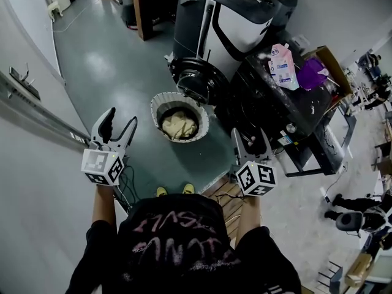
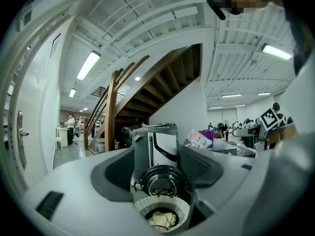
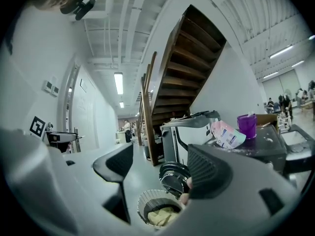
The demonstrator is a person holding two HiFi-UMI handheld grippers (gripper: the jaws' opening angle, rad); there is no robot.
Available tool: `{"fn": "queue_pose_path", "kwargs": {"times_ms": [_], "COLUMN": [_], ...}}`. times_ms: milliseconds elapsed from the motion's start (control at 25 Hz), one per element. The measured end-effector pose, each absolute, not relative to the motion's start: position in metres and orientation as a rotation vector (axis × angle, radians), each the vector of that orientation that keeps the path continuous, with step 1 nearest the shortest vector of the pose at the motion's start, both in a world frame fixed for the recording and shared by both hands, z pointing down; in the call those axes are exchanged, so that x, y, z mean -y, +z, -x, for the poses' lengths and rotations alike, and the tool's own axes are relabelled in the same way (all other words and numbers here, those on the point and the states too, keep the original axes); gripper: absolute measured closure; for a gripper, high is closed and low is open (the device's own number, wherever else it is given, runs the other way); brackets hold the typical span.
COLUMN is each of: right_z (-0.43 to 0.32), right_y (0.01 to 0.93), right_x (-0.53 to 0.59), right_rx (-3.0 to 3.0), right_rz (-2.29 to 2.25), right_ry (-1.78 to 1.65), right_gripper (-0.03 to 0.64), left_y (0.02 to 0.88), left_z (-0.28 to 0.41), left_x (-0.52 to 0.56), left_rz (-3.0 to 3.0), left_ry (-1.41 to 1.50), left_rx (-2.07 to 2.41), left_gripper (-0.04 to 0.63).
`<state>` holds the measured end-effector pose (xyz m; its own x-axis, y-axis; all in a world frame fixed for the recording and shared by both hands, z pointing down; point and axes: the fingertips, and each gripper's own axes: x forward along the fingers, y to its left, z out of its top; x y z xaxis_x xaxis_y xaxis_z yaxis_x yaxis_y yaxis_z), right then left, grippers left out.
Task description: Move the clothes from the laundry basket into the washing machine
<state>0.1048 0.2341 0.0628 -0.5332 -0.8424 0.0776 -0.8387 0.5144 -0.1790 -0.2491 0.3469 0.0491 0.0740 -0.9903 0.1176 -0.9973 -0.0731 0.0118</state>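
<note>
A round white laundry basket (image 1: 156, 105) stands on the green floor with a pale yellow cloth (image 1: 179, 125) in it. Just behind it is the washing machine (image 1: 236, 23), its round front door (image 1: 196, 78) swung open. My left gripper (image 1: 117, 126) is held up left of the basket, open and empty. My right gripper (image 1: 251, 141) hangs to the basket's right, also open and empty. In the left gripper view the basket (image 2: 183, 208) and cloth (image 2: 162, 219) lie ahead, below the open jaws. The right gripper view frames the basket (image 3: 142, 200) and door (image 3: 174, 176) between its fingers (image 3: 209, 171).
A dark table (image 1: 294, 112) right of the washer carries a pink-and-white detergent pouch (image 1: 283, 66) and a purple container (image 1: 312, 72). A grey wall with a rail (image 1: 37, 118) runs along the left. A wooden stair post (image 1: 142, 8) stands behind. The person's yellow shoes (image 1: 174, 190) are near the basket.
</note>
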Motion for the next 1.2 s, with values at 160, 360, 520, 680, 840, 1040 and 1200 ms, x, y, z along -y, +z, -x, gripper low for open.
{"fn": "queue_pose_path", "kwargs": {"times_ms": [160, 360, 520, 680, 840, 1040, 1200], "right_z": [-0.111, -0.125, -0.137, -0.143, -0.144, -0.146, -0.14], "right_y": [0.069, 0.079, 0.091, 0.108, 0.118, 0.124, 0.132], "right_x": [-0.23, -0.219, -0.206, -0.197, -0.189, -0.178, -0.171], "right_rx": [-2.726, -2.723, -2.732, -2.756, -2.766, -2.747, -2.744], "right_rz": [1.502, 1.476, 1.453, 1.427, 1.396, 1.392, 1.402], "right_ry": [-0.322, -0.363, -0.386, -0.431, -0.472, -0.509, -0.527], "right_gripper": [0.268, 0.268, 0.268, 0.268, 0.268, 0.268, 0.268], "left_y": [0.052, 0.056, 0.058, 0.066, 0.068, 0.074, 0.082], "left_z": [0.238, 0.22, 0.203, 0.184, 0.171, 0.174, 0.179], "left_x": [-0.341, -0.331, -0.321, -0.315, -0.308, -0.296, -0.281], "left_rz": [-2.243, -2.251, -2.237, -2.212, -2.229, -2.222, -2.243], "left_ry": [0.151, 0.196, 0.228, 0.237, 0.313, 0.322, 0.347], "left_rx": [2.052, 2.036, 2.055, 2.064, 2.072, 2.047, 2.015], "left_gripper": [0.284, 0.283, 0.282, 0.282, 0.282, 0.281, 0.281]}}
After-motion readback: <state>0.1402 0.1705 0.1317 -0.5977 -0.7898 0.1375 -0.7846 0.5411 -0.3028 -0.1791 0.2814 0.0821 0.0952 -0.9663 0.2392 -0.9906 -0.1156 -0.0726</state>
